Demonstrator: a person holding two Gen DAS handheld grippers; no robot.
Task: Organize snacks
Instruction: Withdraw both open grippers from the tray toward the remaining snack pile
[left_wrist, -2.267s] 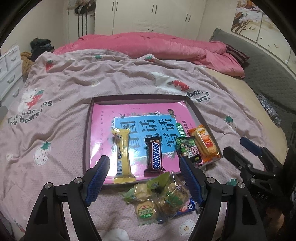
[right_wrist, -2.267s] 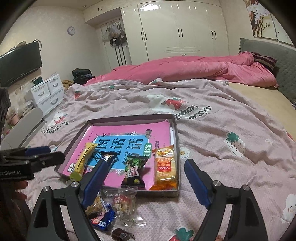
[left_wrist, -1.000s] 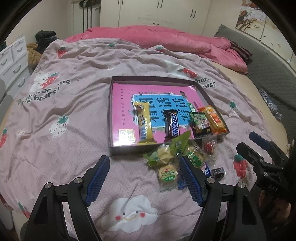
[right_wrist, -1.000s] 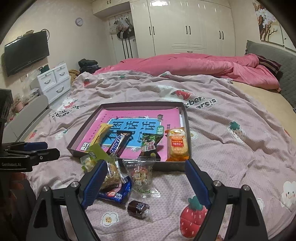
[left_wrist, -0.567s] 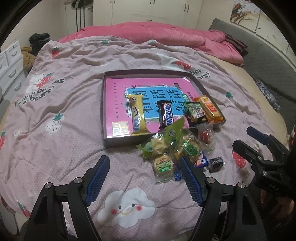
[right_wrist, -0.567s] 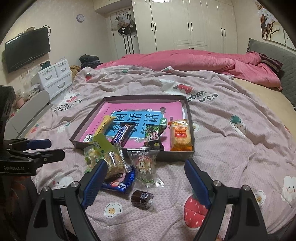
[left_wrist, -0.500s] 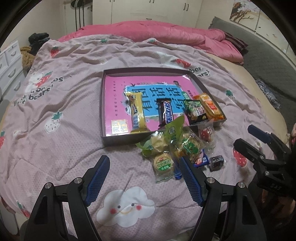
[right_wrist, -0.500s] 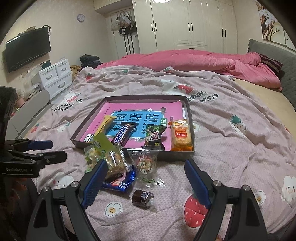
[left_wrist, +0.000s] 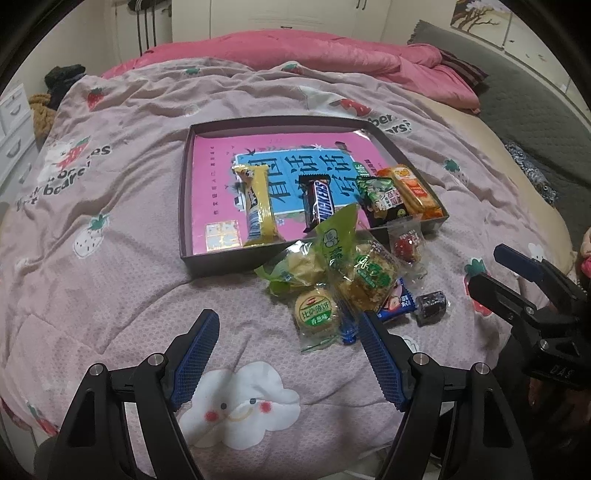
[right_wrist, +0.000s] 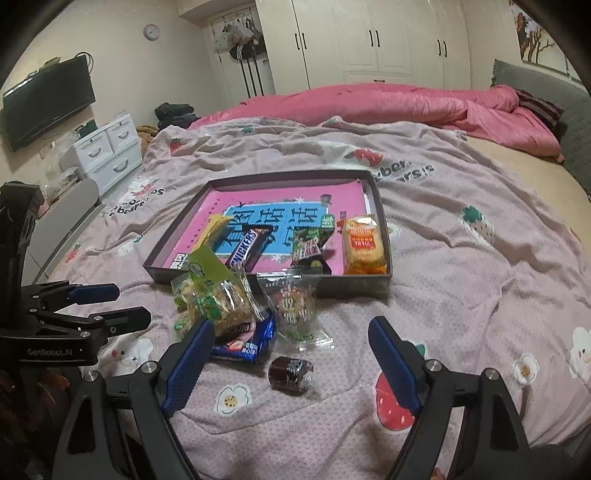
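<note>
A dark tray (left_wrist: 184, 192) (right_wrist: 354, 286) lined with a pink book lies on the bed. In it lie a yellow bar (left_wrist: 258, 206), a Snickers bar (left_wrist: 317, 203) (right_wrist: 245, 247), a green-black packet (left_wrist: 382, 199) (right_wrist: 310, 243) and an orange packet (left_wrist: 410, 188) (right_wrist: 362, 242). A pile of loose snacks lies just in front of the tray: green-wrapped cakes (left_wrist: 365, 277) (right_wrist: 214, 295), a round biscuit (left_wrist: 316, 312), a blue packet (right_wrist: 247, 341), a clear red packet (right_wrist: 295, 306) and a small dark candy (left_wrist: 430, 308) (right_wrist: 290, 373). My left gripper (left_wrist: 288, 354) is open and empty, short of the pile. My right gripper (right_wrist: 291, 365) is open and empty, around the dark candy.
The pink strawberry-print blanket (left_wrist: 110, 295) covers the bed, with a pink duvet (right_wrist: 406, 103) bunched at the far side. White drawers (right_wrist: 107, 151) and a wall TV (right_wrist: 48, 99) stand to the left. White wardrobes (right_wrist: 369, 40) line the back wall.
Both grippers have pulled back from the tray, so the whole snack pile now shows in front of them. Both stay open and empty. The snacks have not moved.
</note>
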